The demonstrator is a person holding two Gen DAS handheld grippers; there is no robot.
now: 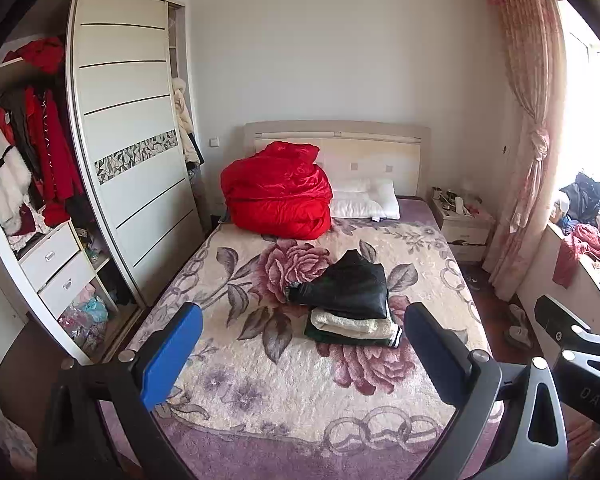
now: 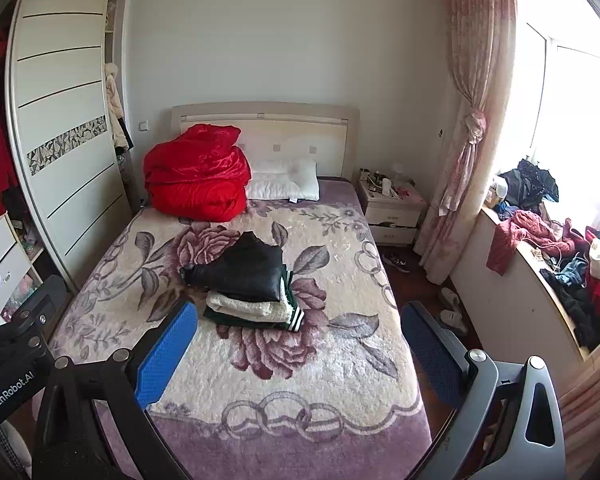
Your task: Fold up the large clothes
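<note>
Blue-padded left gripper [image 1: 300, 344] hangs spread wide over the bed's foot, holding nothing, and the right gripper [image 2: 300, 344] is equally splayed and empty. Folded clothes [image 1: 350, 304] sit stacked mid floral blanket [image 1: 300, 400], black jacket on top, probably parked there to keep room for folding

Black jacket [image 2: 242, 270] hides most folded clothes [image 2: 256, 310] beneath.
</note>
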